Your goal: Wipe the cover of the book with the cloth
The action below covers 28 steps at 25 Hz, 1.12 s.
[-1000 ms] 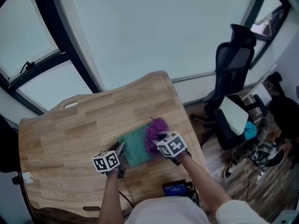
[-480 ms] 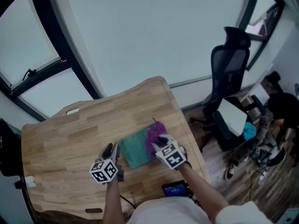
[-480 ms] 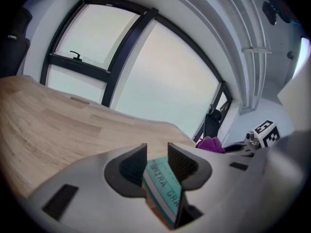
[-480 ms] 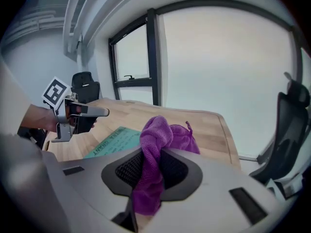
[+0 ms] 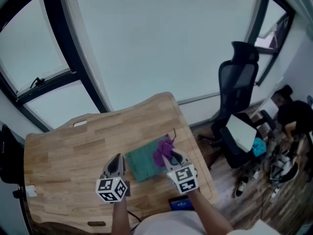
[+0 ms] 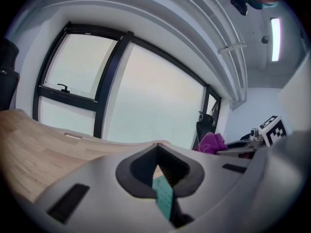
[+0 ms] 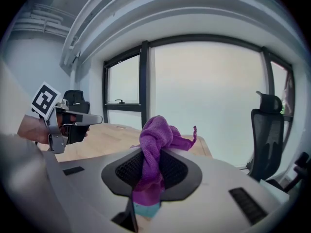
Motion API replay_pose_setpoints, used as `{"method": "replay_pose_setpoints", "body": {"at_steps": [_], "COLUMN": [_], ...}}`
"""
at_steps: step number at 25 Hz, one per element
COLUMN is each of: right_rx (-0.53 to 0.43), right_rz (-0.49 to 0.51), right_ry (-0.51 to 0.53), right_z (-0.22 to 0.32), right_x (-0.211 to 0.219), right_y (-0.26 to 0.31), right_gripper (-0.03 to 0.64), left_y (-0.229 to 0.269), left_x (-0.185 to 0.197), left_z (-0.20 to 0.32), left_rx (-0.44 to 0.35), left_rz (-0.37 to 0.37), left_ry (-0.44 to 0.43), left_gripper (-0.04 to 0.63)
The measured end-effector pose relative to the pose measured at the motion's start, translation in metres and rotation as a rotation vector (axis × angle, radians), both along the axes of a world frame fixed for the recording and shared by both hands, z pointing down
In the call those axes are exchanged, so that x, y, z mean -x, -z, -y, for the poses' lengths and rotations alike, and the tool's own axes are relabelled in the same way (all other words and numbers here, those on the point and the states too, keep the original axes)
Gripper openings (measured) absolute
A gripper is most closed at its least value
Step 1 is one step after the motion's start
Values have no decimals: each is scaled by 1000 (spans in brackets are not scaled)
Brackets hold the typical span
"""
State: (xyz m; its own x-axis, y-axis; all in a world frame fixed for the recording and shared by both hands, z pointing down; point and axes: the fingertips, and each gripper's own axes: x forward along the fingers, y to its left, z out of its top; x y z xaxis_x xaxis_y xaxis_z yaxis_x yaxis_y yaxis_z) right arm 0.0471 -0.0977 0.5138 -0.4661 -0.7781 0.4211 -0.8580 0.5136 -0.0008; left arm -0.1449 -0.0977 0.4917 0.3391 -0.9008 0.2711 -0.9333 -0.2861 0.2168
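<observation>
- One teal book (image 5: 144, 163) lies on the wooden worktop (image 5: 63, 151), toward its 4 o'clock edge.
- Right gripper (image 5: 172, 158) jaws pinch the purple cloth (image 5: 164, 150), which bunches over the book's 3 o'clock edge and hides that part of the cover.
- Left gripper (image 5: 117, 161) sits at the book's 9 o'clock with its jaws pressed nearly together. Only a teal sliver shows through the slit.
- Whether the cloth touches the cover is hard to make out.

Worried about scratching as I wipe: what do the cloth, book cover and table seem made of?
Cloth: soft purple microfibre-like fabric, fuzzy nap, bunched folds.
Book cover: teal, matte, possibly cloth or paper; too small to tell.
Table: light wood, visible plank grain, smooth finish.
</observation>
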Motion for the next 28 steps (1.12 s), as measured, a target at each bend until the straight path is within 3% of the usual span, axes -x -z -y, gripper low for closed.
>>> {"method": "replay_pose_setpoints", "body": {"at_steps": [7, 12, 18, 28], "right_rx": [-34, -92, -85, -84], "right_rz": [-16, 32, 18, 21], "right_ry": [-29, -46, -40, -36], "right_z": [-14, -12, -16, -23], "right_x": [-7, -6, -6, -9], "right_y": [24, 33, 38, 38], "right_gripper": [80, 80, 80, 80], "left_y": [20, 23, 38, 39], "left_x": [-7, -9, -7, -12], "left_z": [-5, -9, -10, -12], "left_rx": [-60, -70, -121, -120], "left_rz": [17, 20, 53, 43], "left_ry": [-13, -19, -9, -20], "left_gripper": [2, 2, 2, 2]}}
